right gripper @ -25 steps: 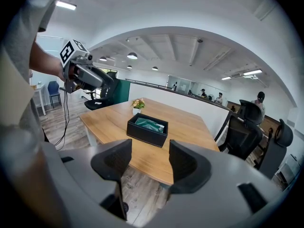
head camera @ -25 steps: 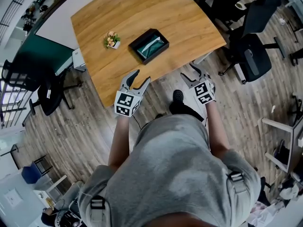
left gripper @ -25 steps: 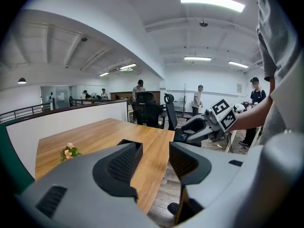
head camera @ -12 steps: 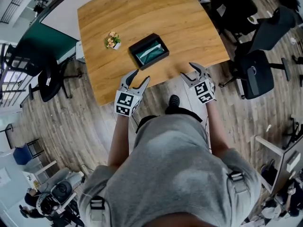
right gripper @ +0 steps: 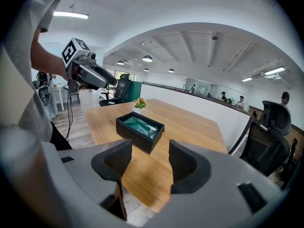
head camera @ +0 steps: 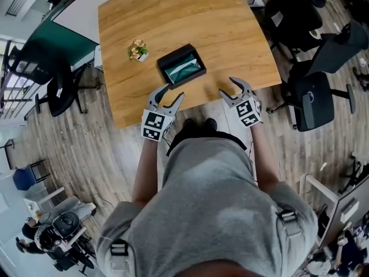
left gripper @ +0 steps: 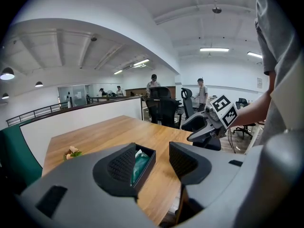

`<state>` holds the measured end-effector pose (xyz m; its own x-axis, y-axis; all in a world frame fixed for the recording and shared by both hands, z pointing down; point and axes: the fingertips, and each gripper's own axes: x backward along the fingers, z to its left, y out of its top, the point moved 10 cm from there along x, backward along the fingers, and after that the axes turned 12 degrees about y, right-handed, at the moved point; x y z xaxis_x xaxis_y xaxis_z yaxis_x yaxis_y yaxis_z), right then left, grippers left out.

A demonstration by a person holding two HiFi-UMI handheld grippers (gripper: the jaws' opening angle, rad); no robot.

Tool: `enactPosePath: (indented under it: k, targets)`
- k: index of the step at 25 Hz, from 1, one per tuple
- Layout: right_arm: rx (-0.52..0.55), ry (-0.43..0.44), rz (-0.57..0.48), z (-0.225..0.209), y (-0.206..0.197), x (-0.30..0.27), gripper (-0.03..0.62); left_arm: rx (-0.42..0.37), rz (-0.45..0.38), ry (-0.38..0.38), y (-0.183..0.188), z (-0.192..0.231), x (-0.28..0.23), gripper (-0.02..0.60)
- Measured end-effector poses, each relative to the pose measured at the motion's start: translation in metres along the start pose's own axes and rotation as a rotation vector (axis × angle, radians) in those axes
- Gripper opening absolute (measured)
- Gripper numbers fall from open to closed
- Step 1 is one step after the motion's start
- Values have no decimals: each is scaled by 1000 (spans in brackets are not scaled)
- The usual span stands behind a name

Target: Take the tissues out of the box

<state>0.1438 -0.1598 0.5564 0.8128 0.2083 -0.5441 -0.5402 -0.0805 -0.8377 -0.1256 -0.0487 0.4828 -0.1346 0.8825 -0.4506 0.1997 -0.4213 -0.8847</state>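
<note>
A black open box (head camera: 181,66) lies on the wooden table (head camera: 173,16), with a green pack of tissues (head camera: 184,71) inside it. The box (right gripper: 140,130) and tissues (right gripper: 141,124) also show in the right gripper view, and the box (left gripper: 143,163) in the left gripper view. My left gripper (head camera: 168,96) is open at the table's near edge, just short of the box. My right gripper (head camera: 234,87) is open near the same edge, to the right of the box. Neither holds anything.
A small flower pot (head camera: 137,49) stands on the table left of the box. Black office chairs (head camera: 311,100) stand right of the table and another chair (head camera: 60,94) on the left. People stand in the far background.
The view has shifted so the table and box sit closer to both grippers. Both grippers stay open and empty.
</note>
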Motion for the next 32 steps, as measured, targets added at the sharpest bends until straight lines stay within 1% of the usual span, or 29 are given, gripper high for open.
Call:
enactPosePath:
  k: [5, 8, 12, 17, 22, 27, 32]
  targets:
    - [-5, 1, 2, -12, -1, -9, 252, 6, 4, 2, 1, 9, -17, 233]
    - [-15, -6, 6, -18, -2, -15, 252, 2, 8, -11, 1, 15, -30, 233]
    - [-34, -23, 23, -26, -2, -20, 252, -17, 19, -41, 2, 23, -51, 233]
    - [-63, -54, 54, -37, 0, -25, 249, -57, 72, -77, -6, 37, -79, 233]
    - [-92, -85, 73, -44, 3, -31, 249, -83, 94, -130, -13, 47, -102, 233]
    - [-123, -99, 101, -43, -1, -41, 247, -103, 136, -179, -28, 51, -121, 233]
    - [-135, -100, 136, -44, -3, -50, 247, -125, 163, -203, -37, 57, -137, 233]
